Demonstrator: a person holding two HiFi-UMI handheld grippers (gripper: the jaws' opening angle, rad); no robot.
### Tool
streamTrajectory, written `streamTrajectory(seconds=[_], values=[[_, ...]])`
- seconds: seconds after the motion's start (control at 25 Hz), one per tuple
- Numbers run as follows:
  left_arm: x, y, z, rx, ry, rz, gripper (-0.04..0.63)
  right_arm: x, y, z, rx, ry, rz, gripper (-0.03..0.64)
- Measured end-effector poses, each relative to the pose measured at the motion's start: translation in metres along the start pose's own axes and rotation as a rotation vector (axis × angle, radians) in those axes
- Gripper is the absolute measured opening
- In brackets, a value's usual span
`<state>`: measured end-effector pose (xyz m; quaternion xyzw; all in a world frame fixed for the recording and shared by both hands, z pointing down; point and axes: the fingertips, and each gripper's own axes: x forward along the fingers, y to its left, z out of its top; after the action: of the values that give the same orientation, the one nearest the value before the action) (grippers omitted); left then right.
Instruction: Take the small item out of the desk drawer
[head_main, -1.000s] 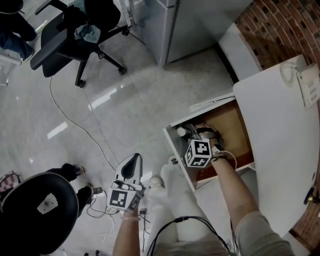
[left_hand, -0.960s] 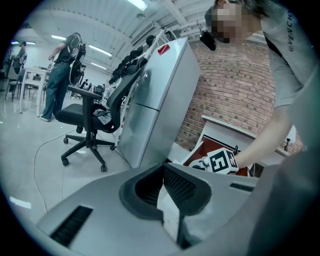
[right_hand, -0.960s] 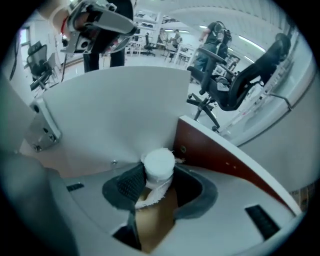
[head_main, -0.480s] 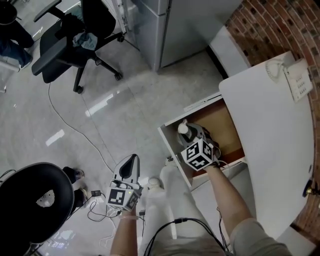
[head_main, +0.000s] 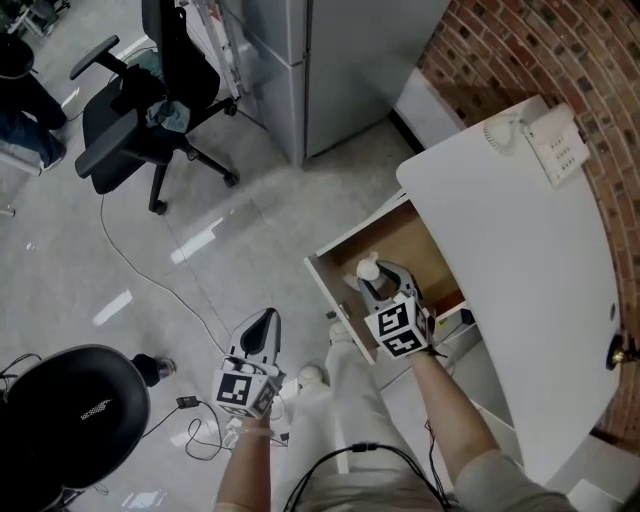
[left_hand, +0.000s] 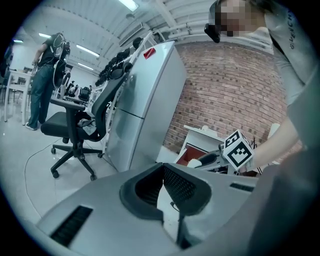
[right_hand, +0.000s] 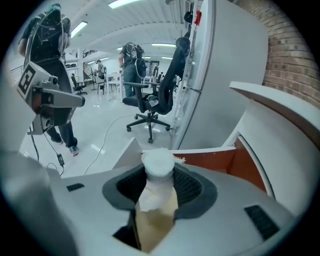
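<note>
My right gripper (head_main: 374, 278) is shut on a small bottle (head_main: 368, 268) with a white cap and a tan body; the bottle (right_hand: 157, 186) stands upright between the pads. It hangs over the front part of the open wooden drawer (head_main: 412, 243) of the white desk (head_main: 510, 260). My left gripper (head_main: 263, 325) is shut and empty, low over the floor left of the drawer. In the left gripper view its jaws (left_hand: 163, 169) meet at the tips, and the right gripper (left_hand: 212, 158) with the bottle shows beyond them.
A black office chair (head_main: 130, 110) and a grey cabinet (head_main: 330, 60) stand at the back. A cable (head_main: 150, 270) runs over the floor. A round black seat (head_main: 70, 410) is at lower left. Brick wall (head_main: 560, 50) on the right. A person (left_hand: 47, 75) stands far off.
My right gripper has lifted the bottle from deep in the drawer up toward its front edge. The head view has shifted; the left gripper stays about where it was.
</note>
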<state>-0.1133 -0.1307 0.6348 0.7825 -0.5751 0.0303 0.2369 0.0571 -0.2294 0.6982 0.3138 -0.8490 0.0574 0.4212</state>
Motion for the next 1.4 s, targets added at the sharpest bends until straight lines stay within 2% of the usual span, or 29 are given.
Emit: streamTrajectory(seconds=[0.44, 0.68, 1.0, 1.2, 1.4], values=[[-0.030, -0.023, 0.035, 0.044, -0.044, -0.057, 0.006, -0.076, -0.002, 0.037, 0.063, -0.144, -0.074, 0.169], [-0.051, -0.033, 0.059, 0.068, -0.079, -0.068, 0.006, -0.117, 0.002, 0.059, 0.134, -0.221, -0.091, 0.169], [-0.079, -0.049, 0.087, 0.105, -0.113, -0.079, 0.006, -0.164, 0.012, 0.074, 0.132, -0.270, -0.092, 0.169], [-0.089, -0.060, 0.104, 0.145, -0.122, -0.093, 0.006, -0.190, 0.012, 0.081, 0.172, -0.309, -0.111, 0.169], [-0.098, -0.061, 0.124, 0.178, -0.144, -0.072, 0.006, -0.211, 0.012, 0.092, 0.210, -0.360, -0.112, 0.169]])
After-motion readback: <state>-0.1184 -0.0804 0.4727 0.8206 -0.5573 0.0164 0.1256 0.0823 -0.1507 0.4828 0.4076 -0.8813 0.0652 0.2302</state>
